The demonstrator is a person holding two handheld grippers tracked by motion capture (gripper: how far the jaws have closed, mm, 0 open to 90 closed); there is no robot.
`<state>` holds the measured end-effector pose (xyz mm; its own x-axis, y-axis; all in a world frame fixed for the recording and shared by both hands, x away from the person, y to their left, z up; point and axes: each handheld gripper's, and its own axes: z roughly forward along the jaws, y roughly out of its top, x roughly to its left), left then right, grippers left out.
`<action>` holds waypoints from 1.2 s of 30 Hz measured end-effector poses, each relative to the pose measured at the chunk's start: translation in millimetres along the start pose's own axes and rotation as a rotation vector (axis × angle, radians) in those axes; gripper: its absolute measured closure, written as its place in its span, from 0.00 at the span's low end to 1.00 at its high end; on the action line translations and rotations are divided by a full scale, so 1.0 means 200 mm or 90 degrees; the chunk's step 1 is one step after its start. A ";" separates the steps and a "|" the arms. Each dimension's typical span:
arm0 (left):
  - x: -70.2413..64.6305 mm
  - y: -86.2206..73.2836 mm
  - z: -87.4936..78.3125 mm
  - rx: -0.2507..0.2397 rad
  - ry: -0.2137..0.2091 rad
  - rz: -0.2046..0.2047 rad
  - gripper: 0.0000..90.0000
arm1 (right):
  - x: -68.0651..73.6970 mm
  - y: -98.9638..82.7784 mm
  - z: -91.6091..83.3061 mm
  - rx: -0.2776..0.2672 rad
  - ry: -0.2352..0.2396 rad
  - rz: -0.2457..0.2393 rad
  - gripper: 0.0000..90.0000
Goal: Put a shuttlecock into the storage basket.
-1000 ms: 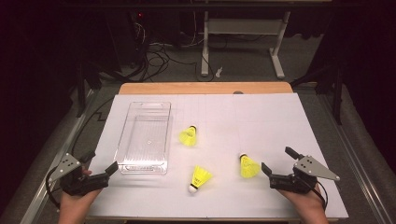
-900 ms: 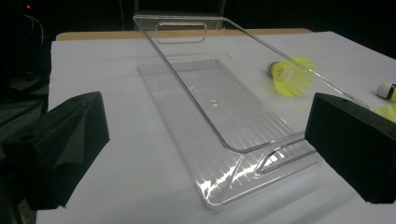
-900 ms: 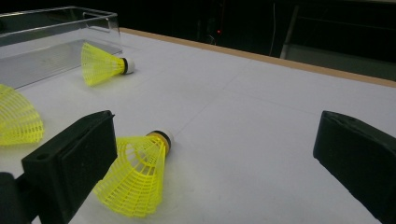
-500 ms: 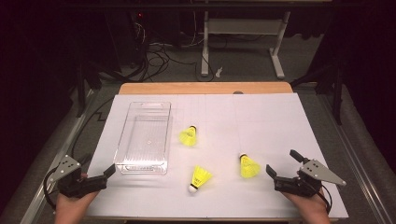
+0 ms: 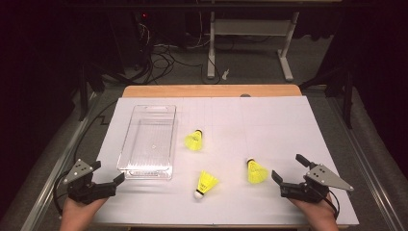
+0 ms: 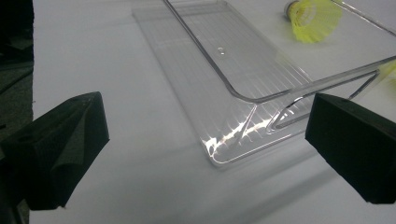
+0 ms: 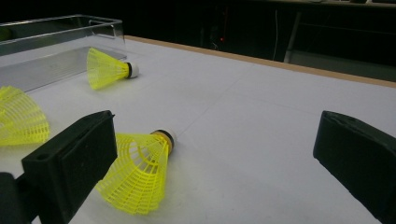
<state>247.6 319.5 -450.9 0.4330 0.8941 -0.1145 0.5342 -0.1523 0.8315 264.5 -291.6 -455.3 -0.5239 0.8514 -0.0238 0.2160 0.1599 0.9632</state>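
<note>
Three yellow shuttlecocks lie on the white table: one (image 5: 194, 140) beside the clear plastic tray (image 5: 149, 142), one (image 5: 206, 184) near the front, one (image 5: 256, 171) at right. My right gripper (image 5: 288, 167) stands open just right of that last shuttlecock (image 7: 137, 172), which lies by its left jaw, untouched. The other two shuttlecocks (image 7: 105, 67) (image 7: 21, 121) lie farther left. My left gripper (image 5: 108, 171) is open and holds nothing, facing the tray's near corner (image 6: 233, 135). Through the tray a shuttlecock (image 6: 314, 18) shows.
The table's wooden far edge (image 5: 211, 90) lies beyond the white sheet. Cables and a metal stand (image 5: 250, 43) are on the dark floor behind. Bare white surface spreads across the right and far side of the table (image 5: 279, 120).
The right gripper has drifted slightly back toward the near edge. The left gripper, tray and shuttlecocks have hardly moved.
</note>
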 end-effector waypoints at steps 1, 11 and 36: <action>-0.01 0.00 0.01 0.007 -0.002 0.001 0.01 | 0.01 0.00 0.00 0.001 0.002 -0.004 0.00; -0.02 0.00 0.05 0.067 -0.013 0.011 0.01 | 0.00 0.00 -0.01 0.002 -0.001 0.005 0.00; -0.06 0.06 0.11 0.213 -0.036 -0.011 0.00 | 0.02 0.00 -0.03 0.020 0.003 0.016 0.01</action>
<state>263.9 297.3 -452.0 0.4560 0.8746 -0.1646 0.7468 -0.2754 0.6053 257.4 -292.0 -453.3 -0.5217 0.8531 0.0023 0.2553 0.1536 0.9546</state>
